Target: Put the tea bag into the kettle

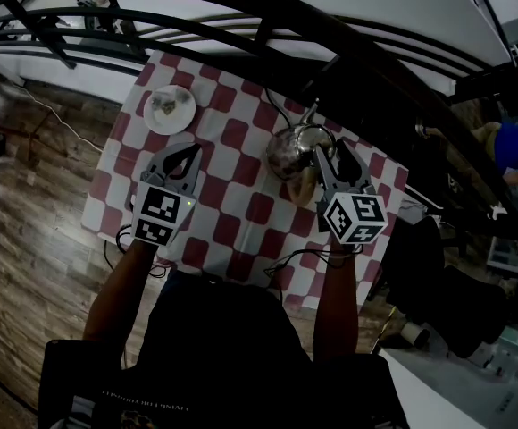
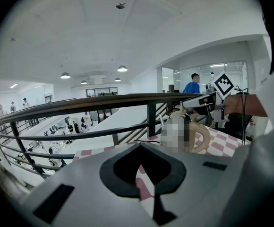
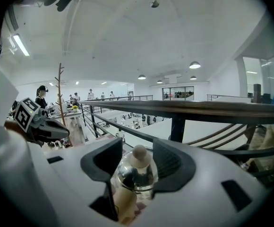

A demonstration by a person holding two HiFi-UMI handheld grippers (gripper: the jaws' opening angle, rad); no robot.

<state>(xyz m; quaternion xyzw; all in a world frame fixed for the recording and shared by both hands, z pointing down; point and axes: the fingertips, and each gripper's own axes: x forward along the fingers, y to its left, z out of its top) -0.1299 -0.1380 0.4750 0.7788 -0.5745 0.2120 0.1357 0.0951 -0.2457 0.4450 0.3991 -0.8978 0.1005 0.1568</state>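
Jaws of right gripper (image 3: 138, 164) are standing wide around the lid knob (image 3: 139, 154) (left gripper (image 2: 141, 171) closed, empty); gripping it comes next, probably.

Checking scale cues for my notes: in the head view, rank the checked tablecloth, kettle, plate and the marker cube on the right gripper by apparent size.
1. Checked tablecloth, by far.
2. Kettle and the marker cube on the right gripper: these look alike, and the cube is nearer the camera, so unranked.
3. Plate, smallest.
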